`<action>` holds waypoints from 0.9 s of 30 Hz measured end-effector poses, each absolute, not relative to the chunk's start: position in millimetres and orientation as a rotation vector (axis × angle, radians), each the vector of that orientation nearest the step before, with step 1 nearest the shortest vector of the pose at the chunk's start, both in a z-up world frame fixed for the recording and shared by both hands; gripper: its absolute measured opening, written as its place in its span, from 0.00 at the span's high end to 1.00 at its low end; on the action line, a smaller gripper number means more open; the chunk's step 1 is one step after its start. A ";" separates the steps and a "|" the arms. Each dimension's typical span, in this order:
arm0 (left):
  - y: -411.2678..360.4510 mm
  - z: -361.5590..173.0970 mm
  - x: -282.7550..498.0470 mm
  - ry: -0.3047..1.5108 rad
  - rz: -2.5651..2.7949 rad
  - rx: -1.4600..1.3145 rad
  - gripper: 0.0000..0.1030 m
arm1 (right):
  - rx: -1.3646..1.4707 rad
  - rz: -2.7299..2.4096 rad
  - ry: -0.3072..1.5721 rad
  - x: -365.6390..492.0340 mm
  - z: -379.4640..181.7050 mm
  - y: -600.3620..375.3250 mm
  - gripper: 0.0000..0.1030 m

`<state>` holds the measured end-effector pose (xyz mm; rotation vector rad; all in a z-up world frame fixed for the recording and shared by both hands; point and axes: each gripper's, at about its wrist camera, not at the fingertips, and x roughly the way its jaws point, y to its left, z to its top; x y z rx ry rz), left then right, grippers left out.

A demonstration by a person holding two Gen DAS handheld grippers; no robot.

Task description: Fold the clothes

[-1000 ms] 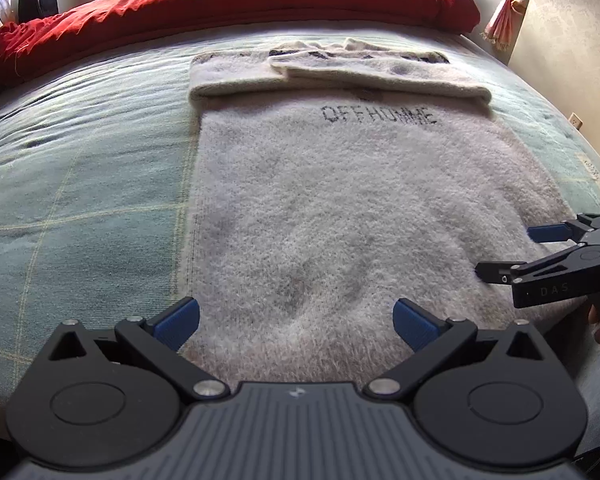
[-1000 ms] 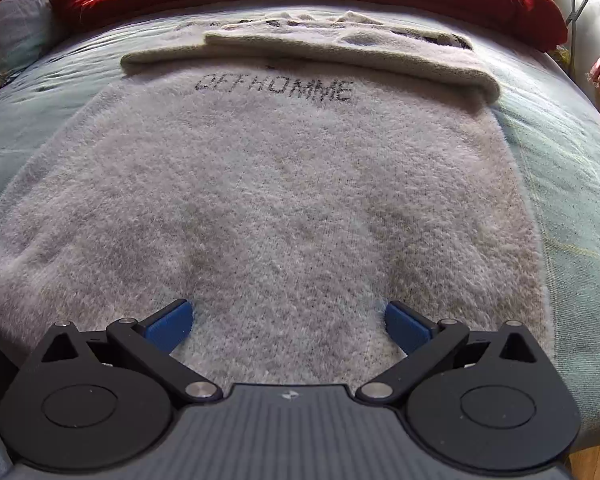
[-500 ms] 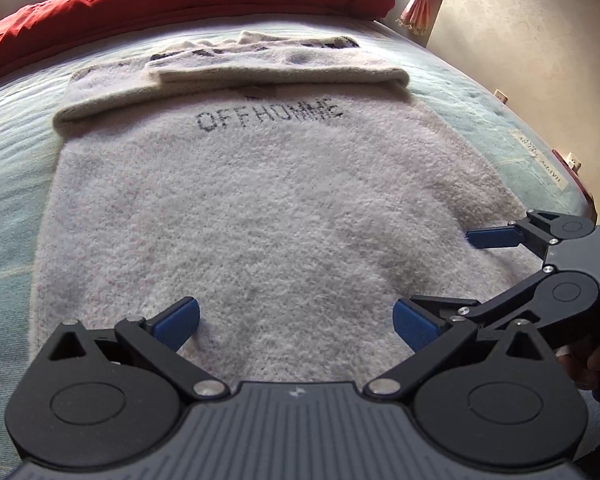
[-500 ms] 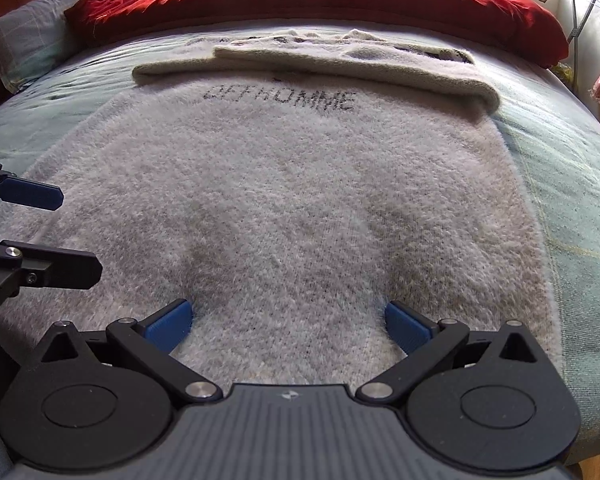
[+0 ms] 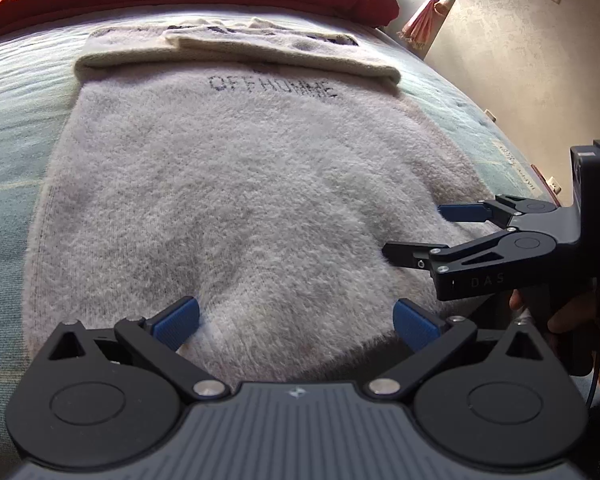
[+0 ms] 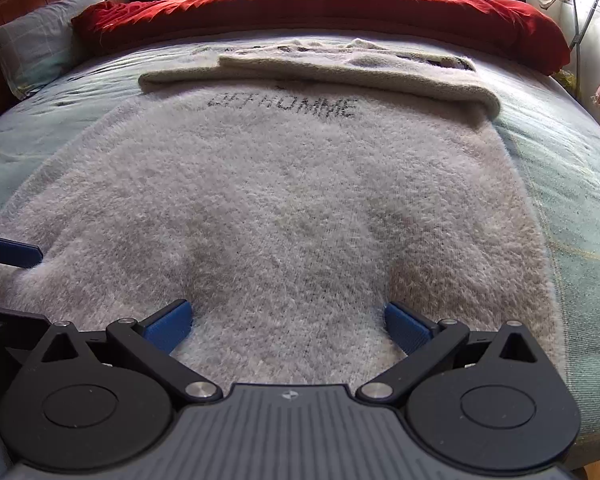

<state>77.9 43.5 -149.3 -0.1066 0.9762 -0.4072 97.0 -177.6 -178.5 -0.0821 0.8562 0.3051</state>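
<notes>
Since a second ago the black left gripper with blue pads [image 5: 296, 322] has swung right along the fuzzy pale grey sweater's [image 5: 236, 200] hem, bringing the matching right gripper [image 5: 414, 232], jaws apart, closer into its view.

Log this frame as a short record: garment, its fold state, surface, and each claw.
garment: fuzzy pale sweater with dark lettering near its far end
fold state: both sleeves folded across the far end; body spread flat, near hem not yet lifted
surface: bed with pale green bedspread; red duvet along the far side
left claw: open, at the near hem, nothing held
right claw: open, at the near hem, nothing held
person: a hand on the right claw's handle
</notes>
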 end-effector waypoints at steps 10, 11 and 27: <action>8.5 -135.2 112.1 0.925 -0.455 -0.080 0.01 | -0.045 0.211 0.828 100.0 -161.6 -192.9 0.00; 4.5 -138.2 113.2 0.933 -0.458 -0.073 0.01 | -0.037 0.192 0.823 101.2 -159.6 -197.6 0.00; -7.1 -135.2 88.3 0.950 -0.509 0.224 0.01 | 0.025 0.168 0.869 120.2 -152.1 -229.3 0.00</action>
